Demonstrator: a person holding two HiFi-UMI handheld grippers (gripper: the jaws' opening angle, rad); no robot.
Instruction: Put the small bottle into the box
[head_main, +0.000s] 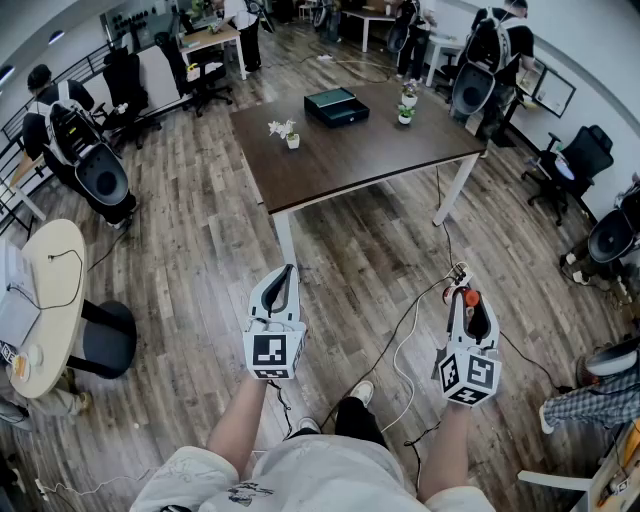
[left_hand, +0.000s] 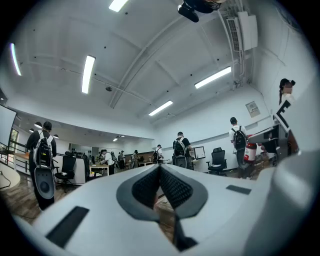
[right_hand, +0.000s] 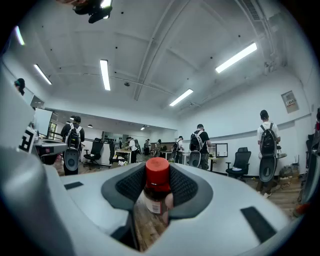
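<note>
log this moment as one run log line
left gripper: shut, empty | right gripper: shut on small bottle | box: on table, far ahead | bottle not yet in box

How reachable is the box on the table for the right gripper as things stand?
Probably not yet. The right gripper, shut on the small bottle, is well short of the table; the box lies toward its far side.
</note>
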